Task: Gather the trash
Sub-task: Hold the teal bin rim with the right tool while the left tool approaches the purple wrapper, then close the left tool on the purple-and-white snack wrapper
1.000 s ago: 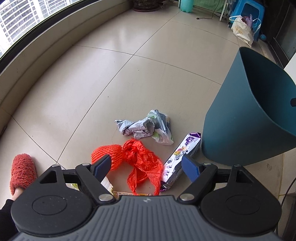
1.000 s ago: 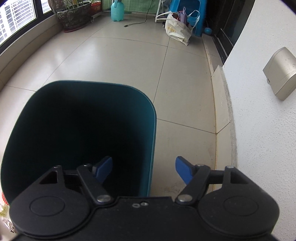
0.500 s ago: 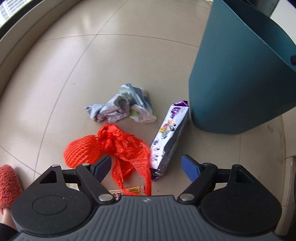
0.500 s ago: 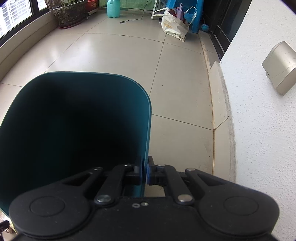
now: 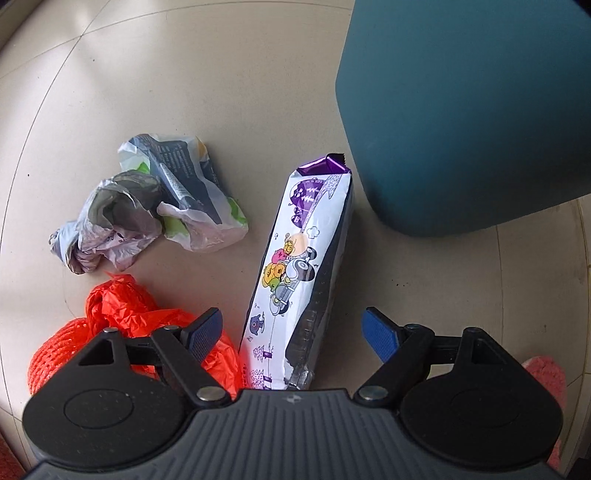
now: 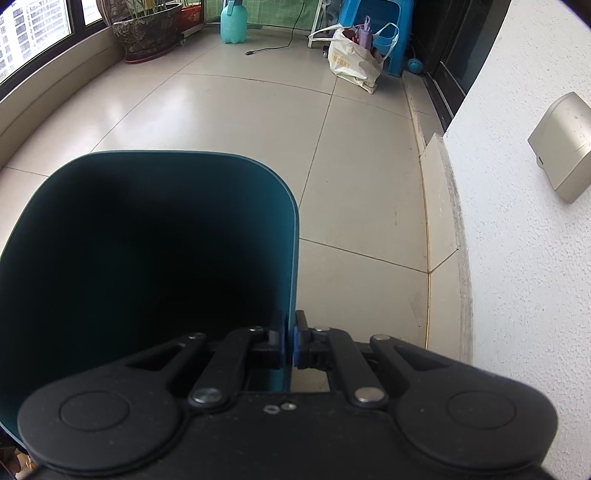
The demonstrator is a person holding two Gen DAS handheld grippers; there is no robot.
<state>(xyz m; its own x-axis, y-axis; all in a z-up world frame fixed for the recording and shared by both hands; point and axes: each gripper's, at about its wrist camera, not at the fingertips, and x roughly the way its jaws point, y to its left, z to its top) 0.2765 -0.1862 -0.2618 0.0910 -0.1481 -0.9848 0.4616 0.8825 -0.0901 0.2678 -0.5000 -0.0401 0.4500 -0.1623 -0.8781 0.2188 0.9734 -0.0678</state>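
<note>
In the left wrist view a long white and purple snack packet (image 5: 301, 273) lies on the tiled floor, its near end between the fingers of my left gripper (image 5: 291, 332), which stands open just above it without touching. A crumpled red plastic bag (image 5: 147, 321) and orange net (image 5: 55, 354) lie to its left, a crumpled grey-white wrapper (image 5: 155, 206) beyond. The teal bin (image 5: 469, 110) stands at upper right. In the right wrist view my right gripper (image 6: 290, 343) is shut on the right rim of the teal bin (image 6: 166, 258), whose dark inside shows nothing.
A red fuzzy slipper (image 5: 550, 380) sits by the left gripper's right side. A white wall (image 6: 517, 221) with a beige box (image 6: 561, 146) runs along the right. Far off stand a planter (image 6: 147, 33), teal bottle (image 6: 233, 22), white bag (image 6: 354, 62) and blue stool (image 6: 384, 22).
My left gripper has dropped toward the floor and come over the snack packet, still open. My right gripper closed on the bin's rim and has since stayed put.
</note>
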